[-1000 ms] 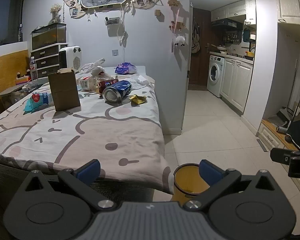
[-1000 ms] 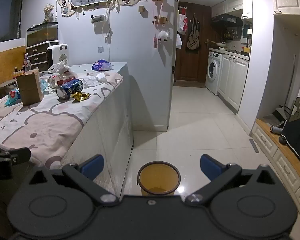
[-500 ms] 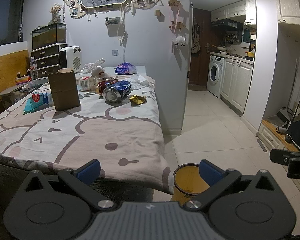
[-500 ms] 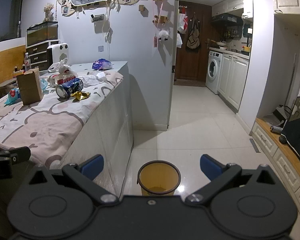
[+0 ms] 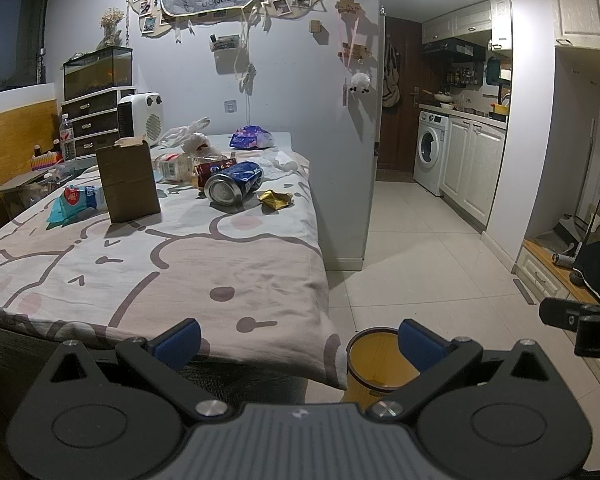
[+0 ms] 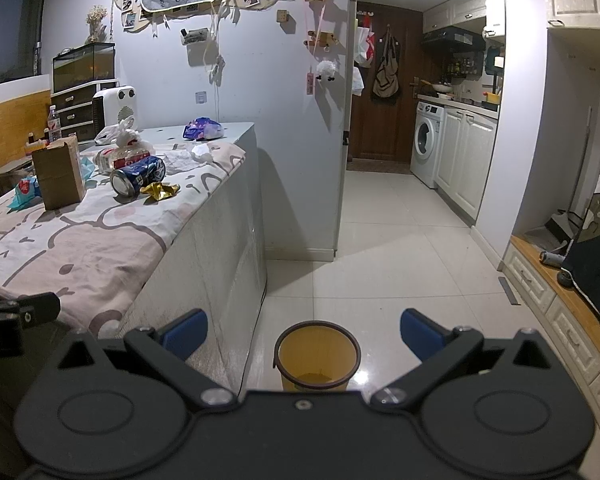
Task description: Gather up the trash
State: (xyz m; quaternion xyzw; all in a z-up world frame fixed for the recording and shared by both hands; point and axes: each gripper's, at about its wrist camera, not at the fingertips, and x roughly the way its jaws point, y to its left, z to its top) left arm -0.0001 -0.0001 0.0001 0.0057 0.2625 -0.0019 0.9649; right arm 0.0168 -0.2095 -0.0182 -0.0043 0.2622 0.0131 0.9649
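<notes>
Both the left gripper [image 5: 298, 342] and right gripper [image 6: 303, 334] gape wide, holding nothing. The can [image 5: 233, 187] lies far ahead of the left; the bin [image 6: 317, 355] sits just below the right.

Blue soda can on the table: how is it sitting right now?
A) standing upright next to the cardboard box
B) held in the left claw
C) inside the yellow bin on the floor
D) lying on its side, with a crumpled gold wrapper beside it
D: the blue soda can lies on its side on the tablecloth, its round end facing the camera, with the crumpled gold wrapper just to its right.
</notes>
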